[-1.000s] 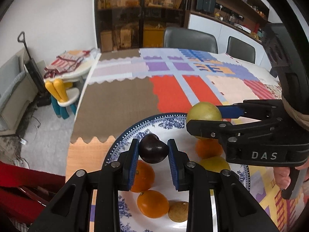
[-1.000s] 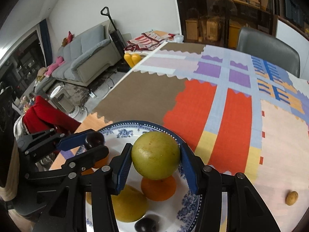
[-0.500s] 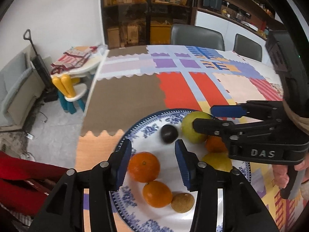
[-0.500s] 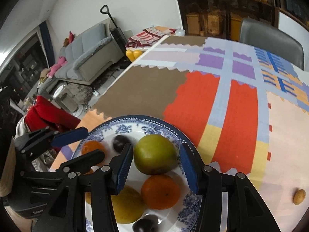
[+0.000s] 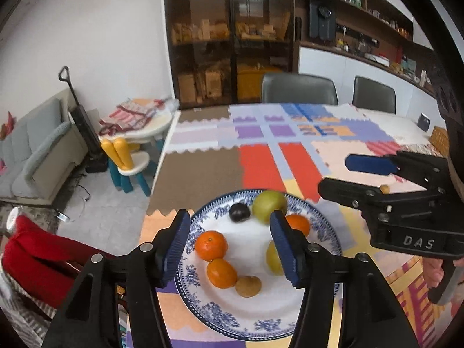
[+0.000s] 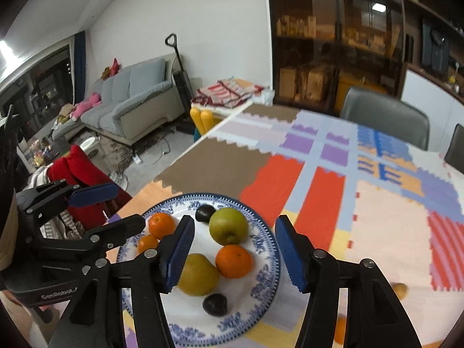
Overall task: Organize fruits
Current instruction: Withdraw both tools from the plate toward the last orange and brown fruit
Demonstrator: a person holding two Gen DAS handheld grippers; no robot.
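Note:
A blue-and-white plate (image 5: 293,322) (image 6: 265,269) near the table's front left corner holds fruit: a green apple (image 5: 269,209) (image 6: 228,225), a dark plum (image 5: 239,212) (image 6: 204,213) beside it, oranges (image 5: 211,245) (image 6: 233,261), a yellow pear (image 6: 198,274), a second plum (image 6: 215,304) and a small brown fruit (image 5: 248,286). My left gripper (image 5: 230,249) is open and empty above the plate. My right gripper (image 6: 233,253) is open and empty above the plate; it shows in the left wrist view (image 5: 342,177) at the right.
A small brown fruit (image 6: 399,290) (image 5: 384,188) lies loose on the patchwork tablecloth (image 6: 382,214) right of the plate. An orange (image 6: 340,329) shows partly by the front edge. Grey chairs (image 5: 298,90) stand at the far side. The table's left edge (image 5: 156,174) drops to the floor.
My left gripper opened, left the dark plum on the plate, then pulled up and back. My right gripper opened, left the green apple on the plate, then rose.

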